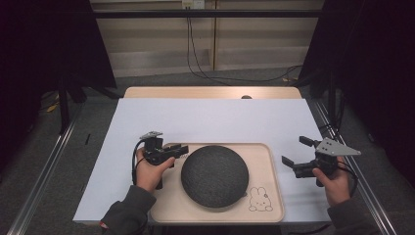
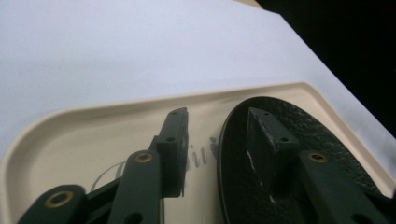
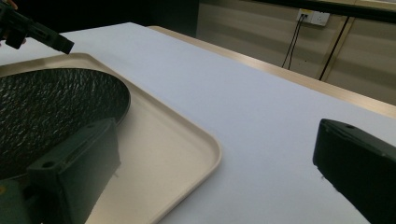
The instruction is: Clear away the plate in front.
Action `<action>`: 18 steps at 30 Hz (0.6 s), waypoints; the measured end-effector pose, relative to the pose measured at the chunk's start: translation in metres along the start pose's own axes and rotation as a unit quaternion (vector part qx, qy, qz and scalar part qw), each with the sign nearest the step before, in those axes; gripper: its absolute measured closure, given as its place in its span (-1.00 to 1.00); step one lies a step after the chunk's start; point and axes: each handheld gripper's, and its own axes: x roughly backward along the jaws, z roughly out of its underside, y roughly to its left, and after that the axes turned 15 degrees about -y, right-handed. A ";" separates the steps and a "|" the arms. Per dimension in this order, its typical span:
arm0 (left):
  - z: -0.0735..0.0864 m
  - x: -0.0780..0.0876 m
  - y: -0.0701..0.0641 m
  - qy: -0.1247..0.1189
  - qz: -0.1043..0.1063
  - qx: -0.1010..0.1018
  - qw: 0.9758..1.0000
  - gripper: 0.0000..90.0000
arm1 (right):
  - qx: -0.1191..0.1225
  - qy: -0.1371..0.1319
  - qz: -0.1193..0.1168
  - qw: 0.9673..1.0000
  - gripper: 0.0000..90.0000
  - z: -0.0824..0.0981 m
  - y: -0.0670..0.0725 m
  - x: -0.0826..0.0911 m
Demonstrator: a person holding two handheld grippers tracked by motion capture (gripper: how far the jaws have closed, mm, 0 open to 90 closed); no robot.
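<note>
**A:** A dark round plate (image 1: 214, 175) lies flat on a beige tray (image 1: 274, 196), near the tray's middle, with a small rabbit drawing (image 1: 260, 199) beyond its far edge as seen from the left gripper (image 1: 180, 150). Is the plate placed, then?

**B:** It looks so. The plate rests on the tray floor, and nothing is lifting it. The left gripper hovers at the plate's near rim with its jaws partly apart. In the left gripper view one jaw stands over the bare tray (image 2: 88, 135) and the other over the plate's (image 2: 280, 186) edge, so the rim runs between them, but the pads do not press on it. I read that as a let-go, not a hold.

**A:** And the right gripper (image 1: 297, 150)?

**B:** It is well off the tray, over the white table (image 1: 210, 120), with the tray's edge just beside its inner jaw. Its jaws gape wide and hold nothing; the right gripper view shows the plate (image 3: 51, 102) ahead of one jaw, with open table (image 3: 261, 121) between the two.

**A:** What is left to do?

**B:** By my judgement, little: draw the left gripper clear of the rim. Whether the tray itself is to be moved, the pictures do not tell.
</note>
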 end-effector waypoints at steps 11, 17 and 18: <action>-0.008 0.010 0.001 -0.034 0.005 -0.025 0.999 -0.09 | 0.002 0.003 0.000 1.000 -0.99 0.000 0.000 0.001; -0.012 0.016 0.003 -0.051 0.009 -0.019 0.998 -0.35 | 0.001 0.002 0.002 1.000 -0.99 0.000 0.000 0.001; -0.012 0.017 0.003 -0.051 0.010 -0.022 0.998 -0.37 | 0.001 0.003 0.002 1.000 -0.99 0.000 0.000 0.001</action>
